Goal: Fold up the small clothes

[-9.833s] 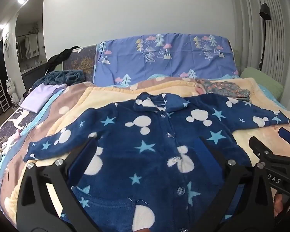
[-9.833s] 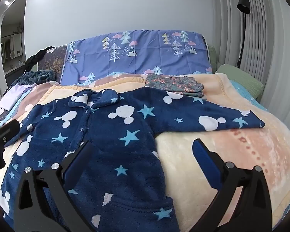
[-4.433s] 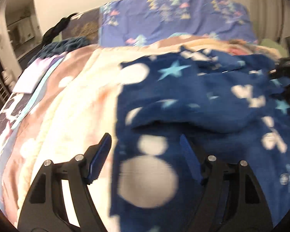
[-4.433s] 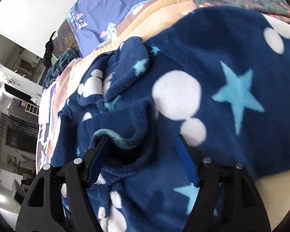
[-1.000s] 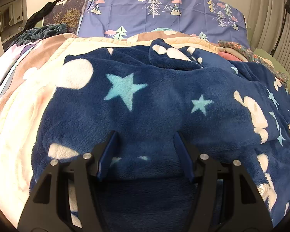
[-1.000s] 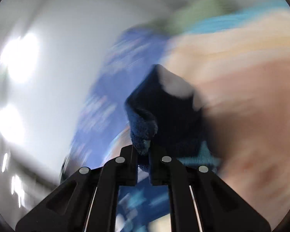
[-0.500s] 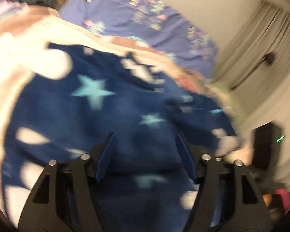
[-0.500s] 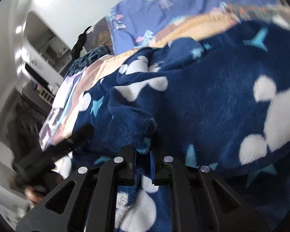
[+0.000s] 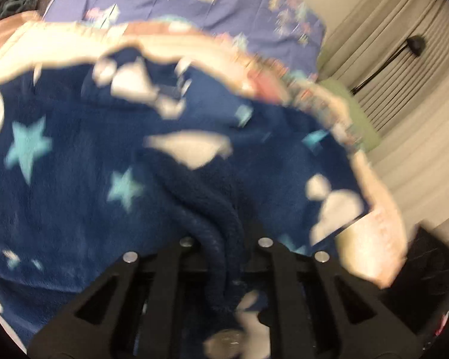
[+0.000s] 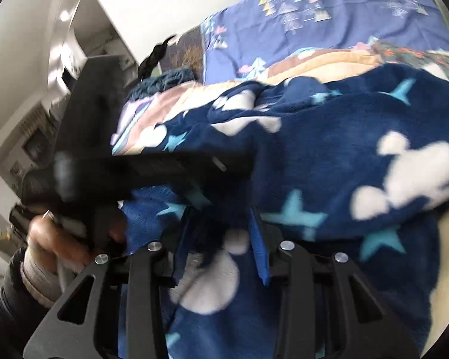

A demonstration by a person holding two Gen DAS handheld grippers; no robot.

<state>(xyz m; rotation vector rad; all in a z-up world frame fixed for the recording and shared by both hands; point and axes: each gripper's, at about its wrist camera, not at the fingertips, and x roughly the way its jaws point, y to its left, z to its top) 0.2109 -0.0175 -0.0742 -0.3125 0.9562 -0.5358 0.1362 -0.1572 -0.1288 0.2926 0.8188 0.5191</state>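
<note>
A navy fleece jacket (image 9: pixel 74 155) with white mouse heads and light blue stars lies on the bed, both sleeves folded over its body. My left gripper (image 9: pixel 223 239) is shut on a thick roll of the jacket's cuff. In the right wrist view the jacket (image 10: pixel 329 155) fills the middle. My right gripper (image 10: pixel 221 212) stands partly open over the fleece, its blue pads (image 10: pixel 259 245) apart, holding nothing. The left gripper (image 10: pixel 128 167) crosses that view from the left, held by a hand (image 10: pixel 54 239).
A peach blanket (image 9: pixel 371 239) covers the bed. A blue tree-print pillow (image 10: pixel 314 21) stands at the head. A folded floral garment (image 10: pixel 410 53) lies at the far right. A green pillow (image 9: pixel 353 113) and pleated curtains (image 9: pixel 410 95) are on the right.
My left gripper has closed on the jacket's cuff, which the right gripper held before. My right gripper has opened and let the fabric go. Both views have shifted.
</note>
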